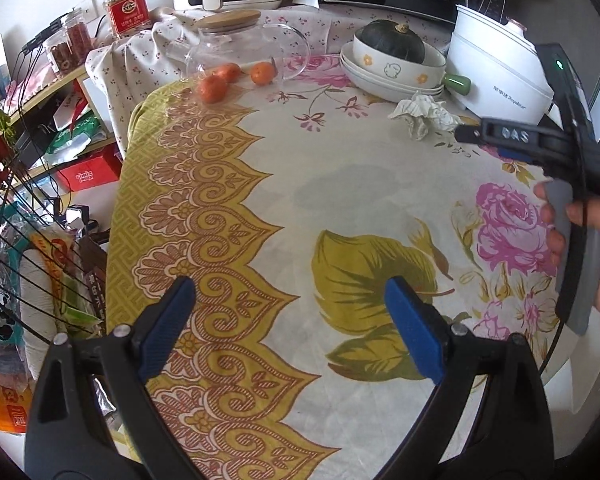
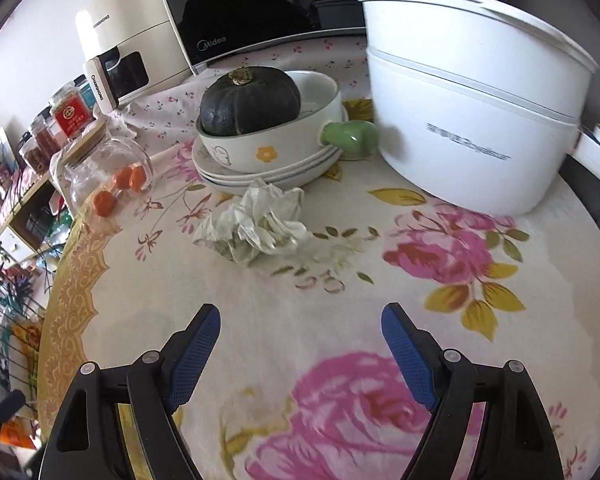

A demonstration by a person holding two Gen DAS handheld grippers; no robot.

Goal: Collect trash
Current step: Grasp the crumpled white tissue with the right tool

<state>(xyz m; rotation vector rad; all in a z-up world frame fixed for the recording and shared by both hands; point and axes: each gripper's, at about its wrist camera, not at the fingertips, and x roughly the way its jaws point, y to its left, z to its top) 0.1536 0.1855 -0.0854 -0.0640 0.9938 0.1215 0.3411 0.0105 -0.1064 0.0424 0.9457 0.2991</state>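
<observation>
A crumpled tissue (image 2: 256,222) lies on the floral tablecloth (image 2: 340,280) just in front of the stack of plates (image 2: 260,176), which carries a bowl (image 2: 268,144) holding a dark green squash (image 2: 250,100); the white electric pot (image 2: 472,120) stands to the right of that stack. The right gripper (image 2: 300,332) hangs above the cloth, near the tissue but apart from it, jaws spread wide and holding nothing. The left gripper (image 1: 290,304) hovers well away from the stack, over the cloth's yellow border, jaws likewise wide and bare.
</observation>
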